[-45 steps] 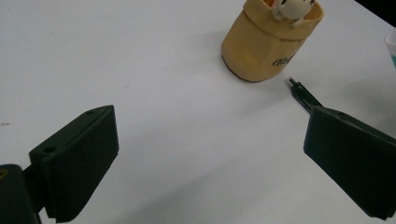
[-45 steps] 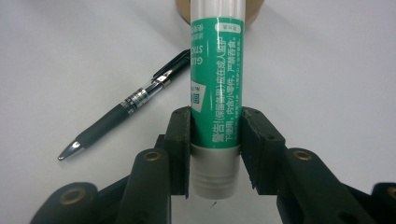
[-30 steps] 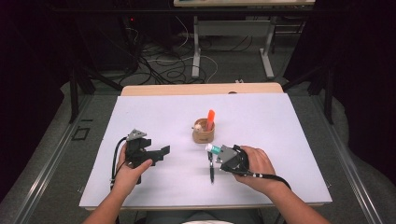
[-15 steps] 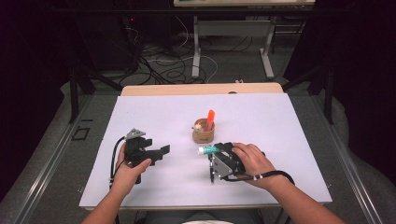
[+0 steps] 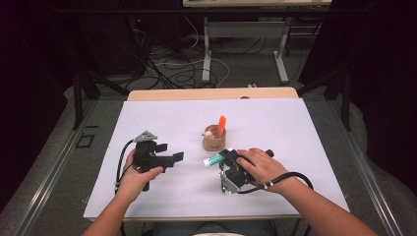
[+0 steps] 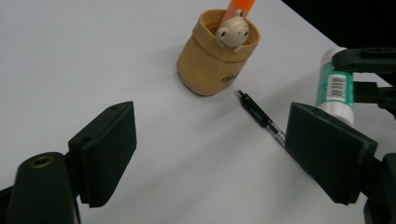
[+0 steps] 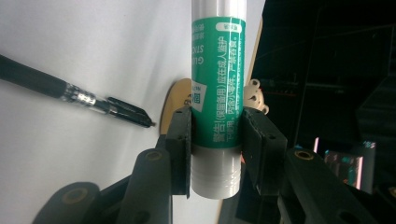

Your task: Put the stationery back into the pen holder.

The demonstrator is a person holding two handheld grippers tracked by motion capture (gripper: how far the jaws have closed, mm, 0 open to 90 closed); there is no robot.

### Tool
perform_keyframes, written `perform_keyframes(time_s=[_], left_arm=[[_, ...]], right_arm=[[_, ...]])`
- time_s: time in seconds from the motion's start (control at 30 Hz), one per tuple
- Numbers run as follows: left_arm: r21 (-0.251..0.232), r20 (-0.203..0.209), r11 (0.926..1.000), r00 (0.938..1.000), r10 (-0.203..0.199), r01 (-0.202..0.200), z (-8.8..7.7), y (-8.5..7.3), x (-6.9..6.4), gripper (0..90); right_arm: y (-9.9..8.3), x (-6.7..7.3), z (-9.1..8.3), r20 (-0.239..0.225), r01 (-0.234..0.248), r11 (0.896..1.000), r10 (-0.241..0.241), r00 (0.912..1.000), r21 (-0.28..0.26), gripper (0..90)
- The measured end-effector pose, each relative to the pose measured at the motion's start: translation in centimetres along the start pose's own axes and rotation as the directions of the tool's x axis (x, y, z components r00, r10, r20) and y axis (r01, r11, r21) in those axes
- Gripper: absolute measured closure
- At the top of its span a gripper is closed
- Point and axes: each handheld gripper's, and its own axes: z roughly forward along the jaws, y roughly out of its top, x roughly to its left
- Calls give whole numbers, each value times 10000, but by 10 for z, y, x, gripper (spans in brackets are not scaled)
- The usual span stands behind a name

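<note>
The right gripper (image 5: 223,160) is clamped on a glue stick (image 7: 218,93), both pads pressing its green label near the ridged end, so most of the tube sticks out past the jaws. Seen from above, the stick lies nearly level, its far end just short of the tan cup (image 5: 214,141) and a little below the rim. That cup holds an orange marker (image 5: 222,126) and a small bear figure (image 6: 232,31) perched at the rim. A black pen (image 6: 259,116) lies on the white table (image 5: 295,128) just beside the cup, under the held stick.

The left gripper (image 5: 169,155) hovers well apart from the cup on its other side; its jaws stand wide with nothing between them, though they have just been closing a little.

The risk, as I judge it: the grip sits far back, so the long free end could lever and slip. Tipped up carelessly, it could knock the light cup over or jam against the marker.
</note>
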Motion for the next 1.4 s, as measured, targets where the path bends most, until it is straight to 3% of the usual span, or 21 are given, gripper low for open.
perform_keyframes(time_s=[0.23, 0.47, 0.53, 0.57, 0.67, 0.8, 0.83, 0.9, 0.93, 0.97, 1.0, 1.03, 1.07, 1.1, 1.13, 1.17, 1.23, 1.27, 1.33, 1.37, 1.4], left_arm=[[812, 304, 9922, 9953, 922, -944, 6, 16, -12, 263], [1784, 655, 9608, 9769, 2035, -2121, 16, 25, -33, 313], [2053, 801, 9529, 9742, 2110, -2233, 19, 25, -40, 319], [2270, 875, 9428, 9693, 2297, -2439, 21, 27, -43, 321], [2559, 1085, 9282, 9622, 2499, -2700, 26, 28, -49, 333], [2918, 1454, 9161, 9594, 2418, -2751, 33, 31, -56, 363], [3073, 1503, 9076, 9564, 2504, -2860, 34, 32, -58, 365], [3285, 1628, 8970, 9533, 2545, -2956, 37, 33, -62, 370], [3371, 1715, 8877, 9476, 2695, -3135, 39, 34, -64, 374], [3479, 1738, 8821, 9464, 2723, -3177, 40, 33, -66, 375], [3631, 1735, 8746, 9456, 2752, -3212, 41, 33, -68, 385], [3778, 1803, 8656, 9431, 2794, -3287, 43, 34, -70, 404], [3899, 1794, 8608, 9438, 2774, -3272, 44, 34, -71, 410], [4008, 1850, 8556, 9436, 2745, -3275, 46, 34, -72, 429], [4145, 1856, 8468, 9419, 2799, -3333, 47, 34, -73, 442], [4291, 1835, 8403, 9429, 2781, -3314, 48, 35, -74, 444], [4675, 1936, 8156, 9397, 2819, -3410, 51, 37, -74, 469], [4734, 1916, 8169, 9438, 2695, -3294, 52, 37, -75, 479], [4860, 1967, 8053, 9403, 2778, -3396, 54, 39, -75, 491], [4926, 1929, 8073, 9453, 2629, -3250, 55, 39, -76, 494], [4999, 1944, 8028, 9454, 2616, -3249, 57, 40, -75, 500]], right_arm=[[8, -1, 5, 221, 1108, 9938, -1108, 9936, 0, 655], [17, 5, 7, 252, 1803, 9836, -1799, 9834, -115, 655], [19, 6, 7, 333, 2126, 9771, -2122, 9767, -83, 655], [21, 6, 7, 380, 2319, 9727, -2313, 9721, -129, 655], [24, 9, 7, 392, 2607, 9653, -2601, 9648, -133, 655], [27, 11, 8, 499, 3142, 9492, -3130, 9484, -166, 655], [28, 12, 8, 496, 3312, 9434, -3301, 9427, -153, 654], [31, 11, 9, 609, 3870, 9217, -3849, 9209, -266, 654], [31, 15, 8, 533, 3598, 9330, -3587, 9319, -124, 654], [31, 16, 9, 549, 3680, 9297, -3667, 9287, -165, 654], [33, 15, 10, 676, 3991, 9162, -3962, 9157, -354, 654], [34, 15, 9, 573, 4102, 9118, -4087, 9109, -174, 654], [34, 18, 9, 609, 3922, 9198, -3906, 9185, -161, 654], [35, 18, 10, 706, 4065, 9133, -4040, 9120, -262, 654], [37, 18, 7, 552, 4080, 9128, -4082, 9112, 166, 654], [37, 17, 8, 696, 4269, 9042, -4251, 9025, -132, 654], [38, 19, 8, 717, 4292, 9032, -4276, 9011, -78, 654], [39, 19, 9, 782, 4430, 8964, -4407, 8943, -146, 654], [42, 18, 6, 656, 4584, 8885, -4587, 8862, 205, 654], [42, 18, 6, 730, 4697, 8826, -4697, 8798, 188, 654], [40, 20, 12, 1246, 4546, 8889, -4456, 8865, -557, 654]])
